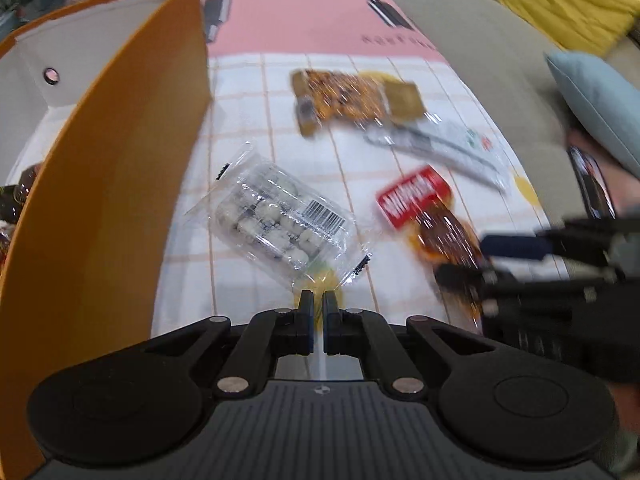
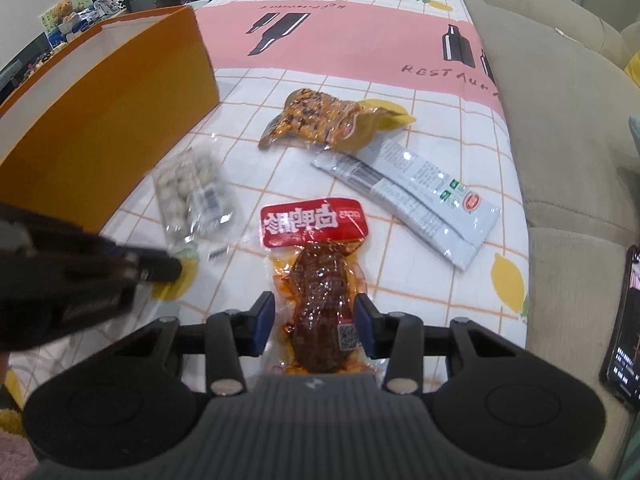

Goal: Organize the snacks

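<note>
A table under a checked cloth (image 2: 440, 128) printed with lemons holds four loose snack packs and, to the left, an orange box (image 2: 100, 120) standing open.

The right gripper (image 2: 315, 320) sits low over the cloth with its jaws spread. Between its blue pads (image 2: 264, 320) lies the meat pack (image 2: 320, 304), a clear pouch of dark sauced meat with a red label at its far end. The pads flank the pouch without visibly pressing it, so this looks like the line-up for a grasp across the narrow width, probably because the pouch lies lengthwise along the gripper's axis.

The left gripper (image 1: 318, 312) has its jaws nearly together with only a thin gap and nothing between them. Just ahead of its tips lies the bean pack (image 1: 276, 220), a clear wrapper of pale pieces with a barcode. Being clenched and empty, it seems to be waiting or approaching, not gripping.

Farther ahead of both grippers lie a yellow pack (image 2: 316, 120) of spotted orange snack and, beside it, a long white pack (image 2: 416, 196).

The box is close on the left gripper's left, and a few dark wrapped items show inside it, so it is likely the place where the snacks go.
</note>
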Tool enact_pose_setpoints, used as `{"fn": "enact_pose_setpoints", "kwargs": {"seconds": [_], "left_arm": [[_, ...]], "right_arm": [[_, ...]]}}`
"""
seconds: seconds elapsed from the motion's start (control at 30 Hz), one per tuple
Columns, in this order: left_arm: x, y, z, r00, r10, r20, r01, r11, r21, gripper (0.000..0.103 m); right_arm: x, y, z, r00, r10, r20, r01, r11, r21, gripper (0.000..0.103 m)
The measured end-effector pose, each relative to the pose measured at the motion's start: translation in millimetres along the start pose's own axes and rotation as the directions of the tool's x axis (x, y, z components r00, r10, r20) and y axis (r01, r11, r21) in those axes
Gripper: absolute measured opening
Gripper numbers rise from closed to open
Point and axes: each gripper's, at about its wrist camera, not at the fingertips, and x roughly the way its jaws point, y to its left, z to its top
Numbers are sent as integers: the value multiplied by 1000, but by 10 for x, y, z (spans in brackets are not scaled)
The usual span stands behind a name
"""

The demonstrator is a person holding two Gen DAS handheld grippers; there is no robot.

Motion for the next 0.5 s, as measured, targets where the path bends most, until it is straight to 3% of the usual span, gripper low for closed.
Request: {"fn": "enact_pose_setpoints", "kwargs": {"seconds": [0.3, 0.43, 0.5], "left_arm": [[-163, -68, -355, 985, -89, -147, 114, 978, 175, 3], [-222, -134, -466, 983, -13, -182, 64, 959, 276, 4], [-239, -134, -480, 979, 31, -200, 28, 959, 283, 6]], "right_arm": [[-134, 22, -170, 995, 92, -36, -89, 994, 71, 36], [-175, 36, -257, 987, 143, -66, -134, 983, 127, 36], [-194, 33, -298, 982, 170, -77, -156, 975, 158, 36]]}}
